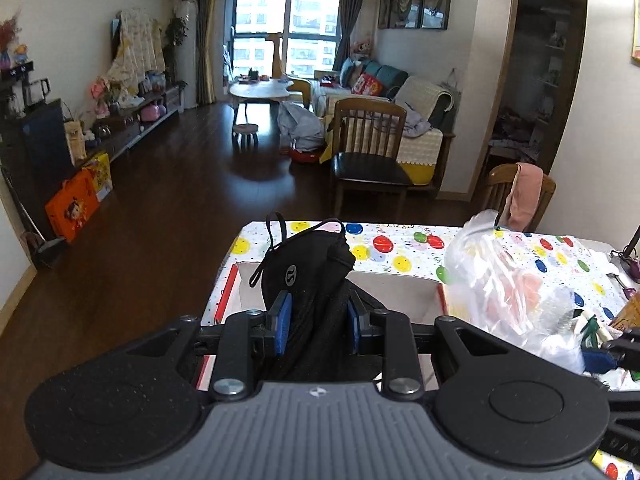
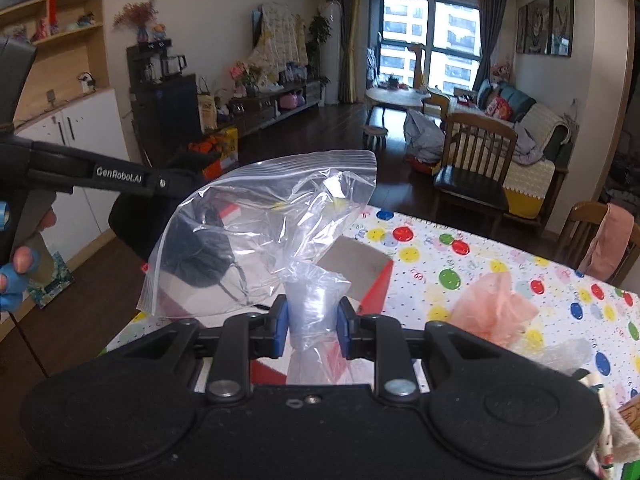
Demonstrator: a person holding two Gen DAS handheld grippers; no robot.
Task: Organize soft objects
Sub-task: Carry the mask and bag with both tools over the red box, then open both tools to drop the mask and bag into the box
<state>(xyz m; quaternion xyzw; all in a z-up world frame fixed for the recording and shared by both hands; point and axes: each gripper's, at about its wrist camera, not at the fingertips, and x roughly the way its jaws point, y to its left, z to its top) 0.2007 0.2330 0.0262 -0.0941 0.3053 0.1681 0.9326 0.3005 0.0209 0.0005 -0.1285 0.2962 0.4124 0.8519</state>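
Note:
My left gripper (image 1: 316, 326) is shut on a black fabric pouch (image 1: 308, 280) with a round logo and dangling cords, held above an open red-edged box (image 1: 400, 292) on the table. The clear zip bag (image 2: 272, 220) is bunched between the blue pads of my right gripper (image 2: 313, 326), which is shut on it; its mouth stands up and leftward. Through the plastic the black pouch (image 2: 200, 248) shows dimly. The left gripper's arm (image 2: 100, 176) crosses the left of the right wrist view, with a gloved hand (image 2: 16, 268) on it. In the left wrist view the zip bag (image 1: 508, 292) appears at the right.
The table wears a balloon-print cloth (image 2: 480, 272). A pink plastic bag (image 2: 496, 308) lies on it at the right. Wooden chairs (image 1: 368, 160) stand beyond the far edge, one with a pink cloth (image 1: 526, 196) over its back. Dark wood floor (image 1: 160, 208) spreads to the left.

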